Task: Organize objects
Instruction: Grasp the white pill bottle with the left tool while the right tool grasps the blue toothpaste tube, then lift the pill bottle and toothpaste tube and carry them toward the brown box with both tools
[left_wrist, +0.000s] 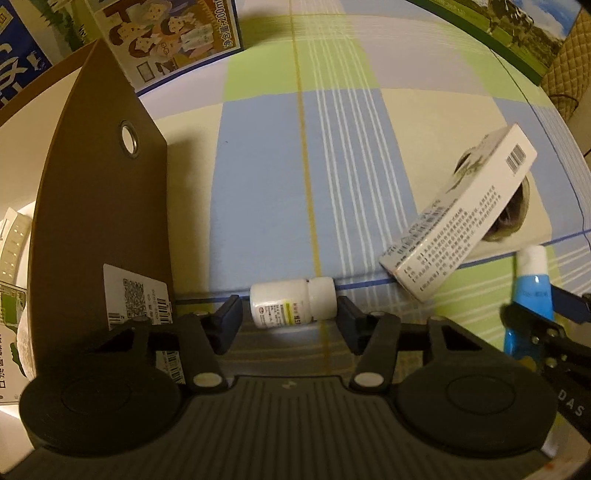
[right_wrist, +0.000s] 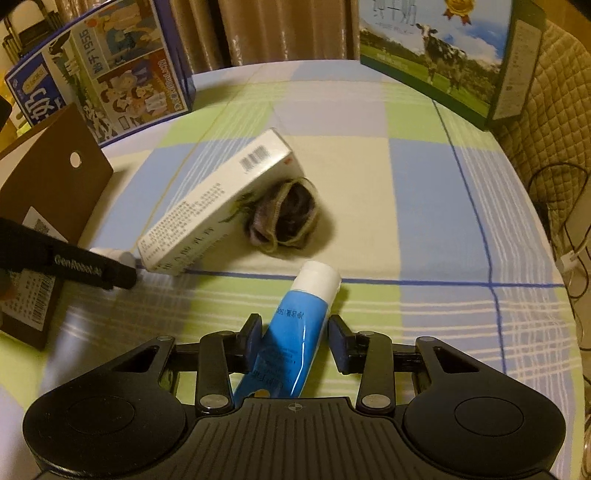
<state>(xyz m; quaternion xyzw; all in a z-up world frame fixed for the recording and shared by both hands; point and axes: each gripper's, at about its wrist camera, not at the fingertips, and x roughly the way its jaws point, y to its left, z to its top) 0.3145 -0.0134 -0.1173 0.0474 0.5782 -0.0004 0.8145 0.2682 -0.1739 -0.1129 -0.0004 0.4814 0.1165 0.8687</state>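
A small white pill bottle (left_wrist: 291, 304) lies on its side on the checked cloth. It sits between the fingers of my left gripper (left_wrist: 290, 325), which is open, with narrow gaps on both sides. A blue tube with a white cap (right_wrist: 299, 332) lies lengthwise inside my open right gripper (right_wrist: 295, 339). The left finger touches the tube and the right finger stands just off it. A white medicine box (right_wrist: 218, 206) leans tilted on a dark knitted bundle (right_wrist: 288, 218). In the left wrist view the same box (left_wrist: 461, 221) is to the right of the bottle.
A brown storage box (left_wrist: 99, 206) with a metal eyelet and a QR label stands close on the left, with cartons inside. A blue milk carton (right_wrist: 103, 74) and a green one (right_wrist: 436, 55) stand at the back. Cables (right_wrist: 565, 229) hang off the right edge.
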